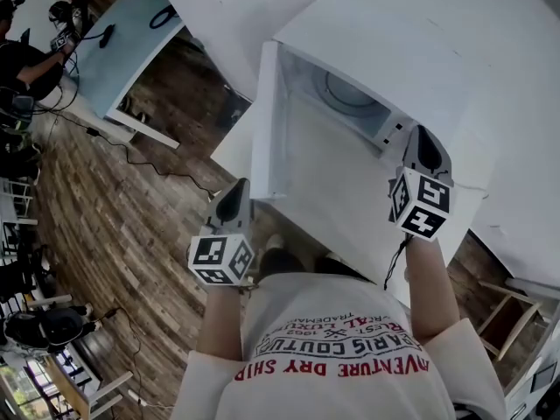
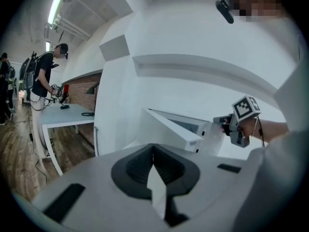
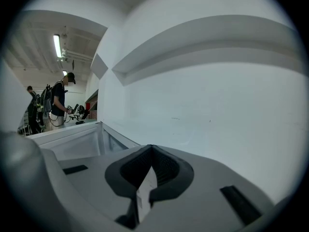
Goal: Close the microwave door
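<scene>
A white microwave (image 1: pixel 402 42) stands on a white counter, its door (image 1: pixel 269 121) swung wide open on the left hinge. The cavity and round turntable (image 1: pixel 348 94) show inside. In the head view my left gripper (image 1: pixel 234 198) is shut and empty, just left of the door's free edge, outside the door. My right gripper (image 1: pixel 426 150) is shut and empty too, by the microwave's right front near the control panel (image 1: pixel 394 131). The left gripper view shows the open door (image 2: pixel 169 128) ahead of the left gripper (image 2: pixel 153 150), with the right gripper (image 2: pixel 226 122) beyond. The right gripper (image 3: pixel 151 150) faces a white wall.
A light desk (image 1: pixel 131 46) stands to the far left on the wooden floor, with cables (image 1: pixel 131 160) trailing across the boards. A person (image 2: pixel 43 81) works at that desk (image 2: pixel 67 116). A wooden stool (image 1: pixel 503 318) is at the lower right.
</scene>
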